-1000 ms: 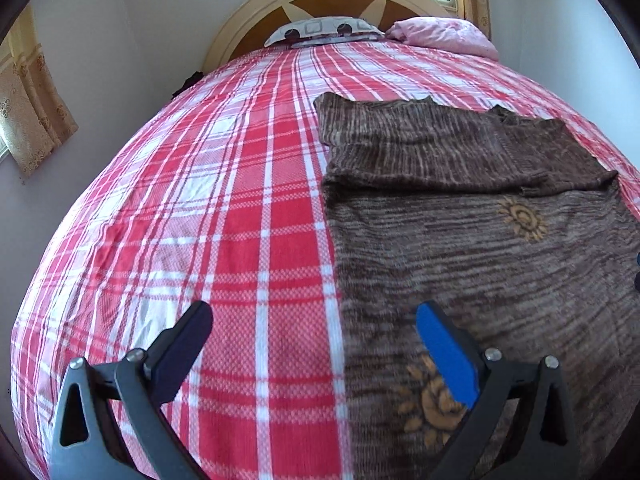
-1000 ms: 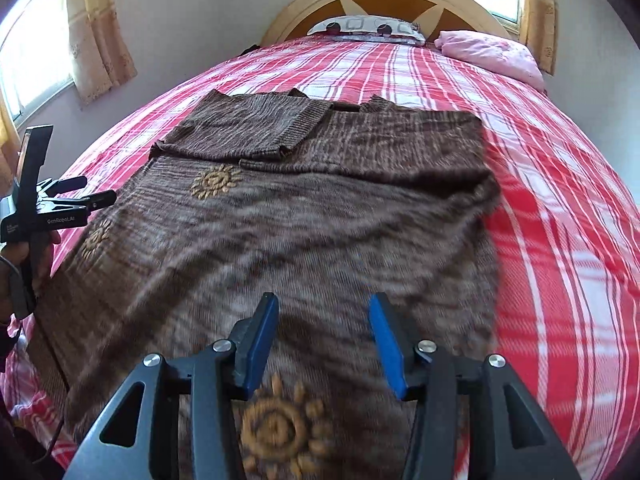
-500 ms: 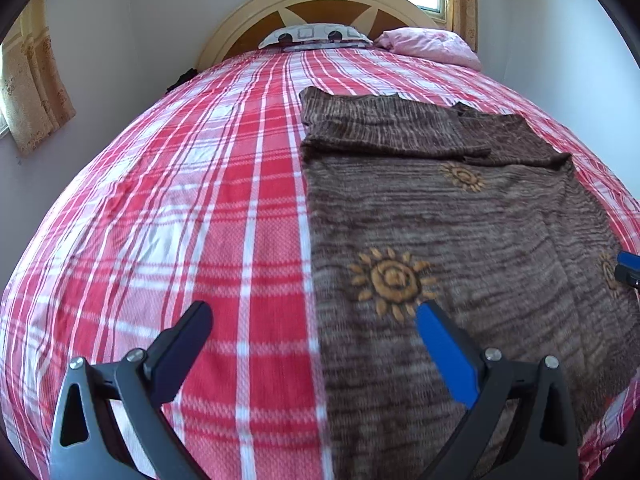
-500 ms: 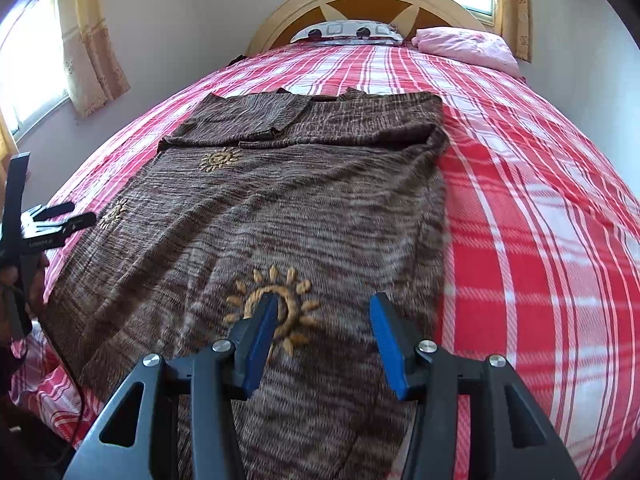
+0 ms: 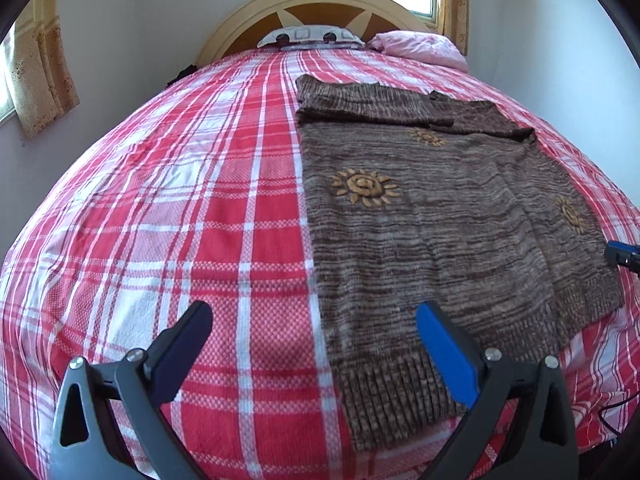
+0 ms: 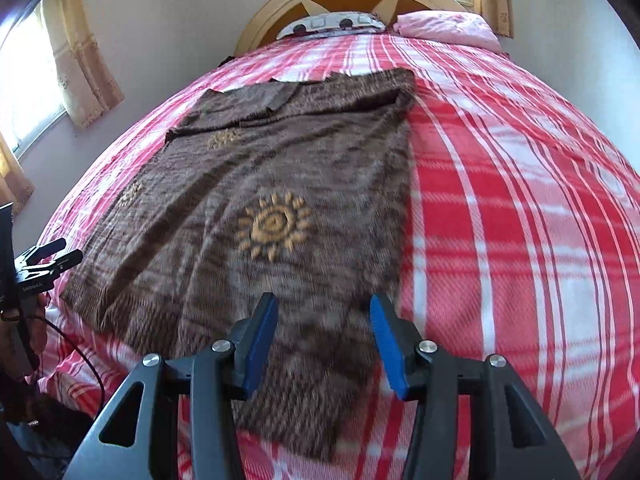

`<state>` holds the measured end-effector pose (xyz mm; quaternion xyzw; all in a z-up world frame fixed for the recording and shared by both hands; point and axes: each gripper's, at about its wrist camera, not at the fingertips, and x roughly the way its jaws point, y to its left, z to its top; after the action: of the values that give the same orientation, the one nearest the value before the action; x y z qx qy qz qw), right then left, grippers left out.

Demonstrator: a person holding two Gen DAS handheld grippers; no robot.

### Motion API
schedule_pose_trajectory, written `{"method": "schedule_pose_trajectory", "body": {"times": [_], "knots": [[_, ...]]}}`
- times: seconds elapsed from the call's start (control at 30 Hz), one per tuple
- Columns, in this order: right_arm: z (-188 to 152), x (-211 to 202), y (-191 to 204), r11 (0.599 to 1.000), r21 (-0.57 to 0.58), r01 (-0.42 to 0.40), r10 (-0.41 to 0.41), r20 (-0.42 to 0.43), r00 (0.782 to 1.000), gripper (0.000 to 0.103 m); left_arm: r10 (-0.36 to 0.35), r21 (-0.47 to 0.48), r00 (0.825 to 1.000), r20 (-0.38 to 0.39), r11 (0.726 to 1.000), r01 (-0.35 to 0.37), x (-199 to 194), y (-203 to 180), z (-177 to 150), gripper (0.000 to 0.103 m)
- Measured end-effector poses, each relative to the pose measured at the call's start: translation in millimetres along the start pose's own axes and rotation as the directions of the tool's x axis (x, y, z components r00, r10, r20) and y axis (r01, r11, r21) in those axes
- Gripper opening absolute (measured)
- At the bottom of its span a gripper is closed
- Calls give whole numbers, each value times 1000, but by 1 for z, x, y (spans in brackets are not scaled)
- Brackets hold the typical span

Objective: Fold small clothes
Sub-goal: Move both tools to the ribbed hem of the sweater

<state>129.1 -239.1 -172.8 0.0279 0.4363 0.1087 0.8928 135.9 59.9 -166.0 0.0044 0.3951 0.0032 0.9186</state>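
A brown knitted sweater (image 5: 440, 232) lies flat on a bed (image 5: 200, 220) with a red and white checked cover. It has orange sun shapes (image 6: 274, 226) sewn on it. Its sleeves are folded in across the top part, at the end near the headboard (image 5: 320, 4). The ribbed bottom edge is at the near end, close to both grippers.

The left gripper (image 5: 314, 334) hangs over the near end of the bed. Its fingers (image 5: 446, 356) are spread wide apart and hold nothing. One finger is above the checked cover and the other is above the bottom left corner of the sweater. You cannot tell from here if they touch the cloth.

The right gripper (image 6: 324, 342) hangs over the bottom right corner of the sweater. Its fingers (image 6: 260, 344) are partly apart, with the blue pads facing each other. Nothing is pinched between them. The sweater's edge shows in the gap, lying under them.

In the right wrist view, the left gripper is at the far left, held by a person's hand (image 6: 16, 320), with a black cable beside it. In the left wrist view, the blue tip of the right gripper peeks in at the right edge.

At the head of the bed are a patterned pillow (image 5: 310, 36) and a pink pillow (image 5: 420, 48). Yellow curtains (image 6: 76, 60) hang by the windows.
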Motion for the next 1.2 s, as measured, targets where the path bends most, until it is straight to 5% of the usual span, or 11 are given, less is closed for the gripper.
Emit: {"method": "schedule_pose_trajectory", "body": {"times": [0.3,0.7,0.8,1.2], "knots": [[-35,-19,-4,999,38,-24,24,-12,1000,50,-78,19,997,-6,997,78,-8,-10,-19,87],[-49,-26,-3,991,72,-109,110,-11,994,49,-217,-129,976,-22,969,212,-16,6,-34,76],[-50,-26,-3,990,80,-113,114,-14,993,34,-255,-143,967,-26,958,249,-20,2,-36,70],[-51,-23,-8,978,130,-164,167,-13,986,31,-323,-170,946,-20,934,315,-19,2,-38,52]]}}
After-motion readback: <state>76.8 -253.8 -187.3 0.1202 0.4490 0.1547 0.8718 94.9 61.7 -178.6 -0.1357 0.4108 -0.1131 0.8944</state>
